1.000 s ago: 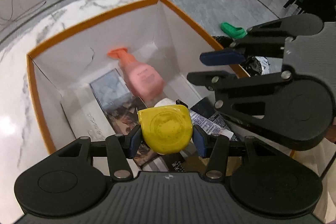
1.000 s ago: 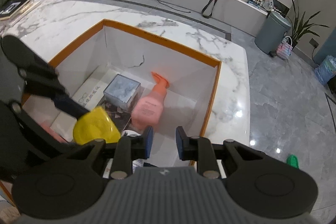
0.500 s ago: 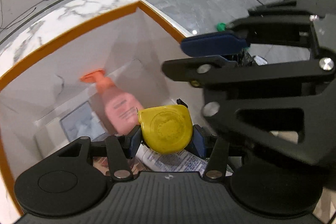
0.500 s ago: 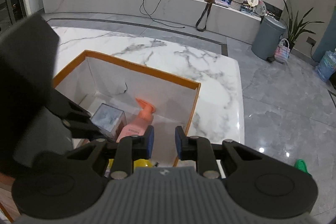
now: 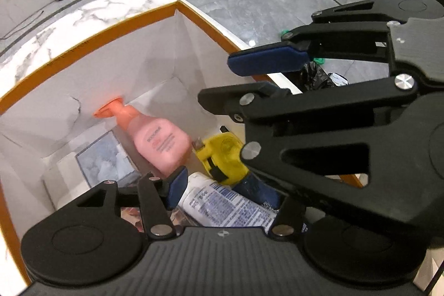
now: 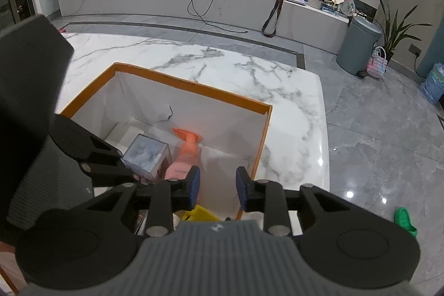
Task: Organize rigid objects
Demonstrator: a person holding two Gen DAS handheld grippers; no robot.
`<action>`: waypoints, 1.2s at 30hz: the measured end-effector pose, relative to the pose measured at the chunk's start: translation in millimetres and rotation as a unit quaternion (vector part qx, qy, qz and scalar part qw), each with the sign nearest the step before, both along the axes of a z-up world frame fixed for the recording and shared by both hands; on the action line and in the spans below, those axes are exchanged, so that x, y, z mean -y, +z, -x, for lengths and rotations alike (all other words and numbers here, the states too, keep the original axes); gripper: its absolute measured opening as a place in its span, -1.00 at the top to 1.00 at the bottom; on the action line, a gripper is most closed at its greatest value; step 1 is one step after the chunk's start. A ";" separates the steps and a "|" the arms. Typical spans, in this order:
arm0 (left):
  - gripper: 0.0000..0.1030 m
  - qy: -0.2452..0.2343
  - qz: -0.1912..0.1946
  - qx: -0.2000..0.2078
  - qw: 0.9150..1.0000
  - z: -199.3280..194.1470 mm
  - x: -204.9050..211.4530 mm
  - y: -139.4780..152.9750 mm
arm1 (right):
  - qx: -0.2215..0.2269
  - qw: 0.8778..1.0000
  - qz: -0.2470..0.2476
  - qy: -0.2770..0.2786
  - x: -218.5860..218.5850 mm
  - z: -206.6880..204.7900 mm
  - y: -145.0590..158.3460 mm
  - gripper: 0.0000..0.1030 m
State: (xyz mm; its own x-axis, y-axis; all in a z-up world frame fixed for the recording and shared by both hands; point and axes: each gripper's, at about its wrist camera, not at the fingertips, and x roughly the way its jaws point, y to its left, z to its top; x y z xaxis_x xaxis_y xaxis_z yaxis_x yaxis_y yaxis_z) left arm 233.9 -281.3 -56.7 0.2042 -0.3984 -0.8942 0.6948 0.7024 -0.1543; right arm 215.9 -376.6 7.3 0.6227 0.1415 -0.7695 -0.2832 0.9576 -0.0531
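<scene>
A yellow tape measure (image 5: 223,157) lies loose inside the white, orange-rimmed box (image 5: 116,27), beside a pink pump bottle (image 5: 159,142). A sliver of it shows in the right wrist view (image 6: 201,212). My left gripper (image 5: 230,190) is open and empty above the box; its right finger is hidden behind the right gripper. My right gripper (image 6: 217,186) is open and empty, held over the box's right side; in the left wrist view it crosses above the box (image 5: 266,76). The bottle (image 6: 184,157) and box (image 6: 191,85) also show in the right wrist view.
The box also holds a grey-blue square box (image 5: 104,160), a white printed packet (image 5: 227,205) and magazines. It stands on a marble table (image 6: 222,65) whose edge drops to a grey tiled floor (image 6: 388,143). A green slipper (image 6: 405,219) lies there.
My left gripper has opened and let go of the yellow tape measure, which now lies in the box by the pink bottle. The right gripper has risen, still open.
</scene>
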 end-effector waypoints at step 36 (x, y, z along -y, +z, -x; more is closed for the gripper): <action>-0.32 0.251 0.088 0.271 0.925 165.4 -244.6 113.7 | 0.113 0.991 -0.045 -0.061 -79.4 169.2 24.7 -0.57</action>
State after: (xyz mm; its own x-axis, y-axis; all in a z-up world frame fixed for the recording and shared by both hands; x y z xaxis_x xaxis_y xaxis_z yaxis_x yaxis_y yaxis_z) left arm 68.5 -36.7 57.0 0.8022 -0.2604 -0.5372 0.2957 0.9551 -0.0214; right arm 46.8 -297.2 32.0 0.7949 0.1164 -0.5954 -0.1559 0.9877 -0.0151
